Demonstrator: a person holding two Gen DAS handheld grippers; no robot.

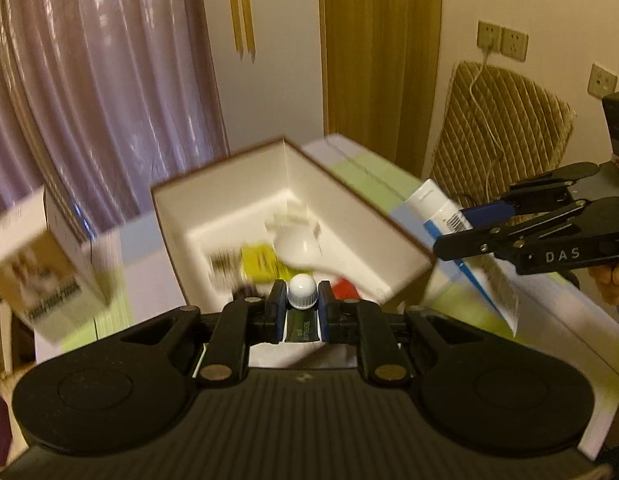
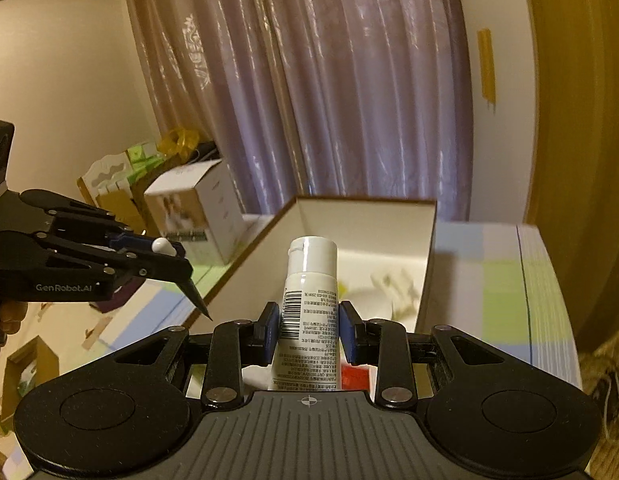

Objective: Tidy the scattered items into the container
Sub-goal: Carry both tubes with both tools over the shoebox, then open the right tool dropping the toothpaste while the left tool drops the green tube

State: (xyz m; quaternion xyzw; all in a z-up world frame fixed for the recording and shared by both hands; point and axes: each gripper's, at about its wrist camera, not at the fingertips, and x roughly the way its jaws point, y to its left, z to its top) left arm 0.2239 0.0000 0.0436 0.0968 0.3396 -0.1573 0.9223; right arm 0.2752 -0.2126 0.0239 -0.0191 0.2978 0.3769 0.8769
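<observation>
My left gripper [image 1: 302,312] is shut on a small dark tube with a white cap [image 1: 302,292], held above the near edge of the open white box [image 1: 389,216]. That box holds a white scoop-like item [image 1: 295,242], a yellow packet [image 1: 261,264] and something red [image 1: 345,288]. My right gripper [image 2: 308,326] is shut on a white tube with a barcode [image 2: 309,308], cap pointing away, just short of the box [image 2: 365,208]. In the left wrist view the right gripper [image 1: 461,232] holds the same white tube [image 1: 433,204] over the box's right side. The left gripper [image 2: 165,252] shows at the left of the right wrist view.
The box rests on a pastel-checked table [image 1: 373,168]. A white carton with a photo print [image 1: 41,268] stands left of the box, also seen as the carton [image 2: 197,216]. Curtains hang behind. A woven chair back [image 1: 505,120] and wall sockets are at the right.
</observation>
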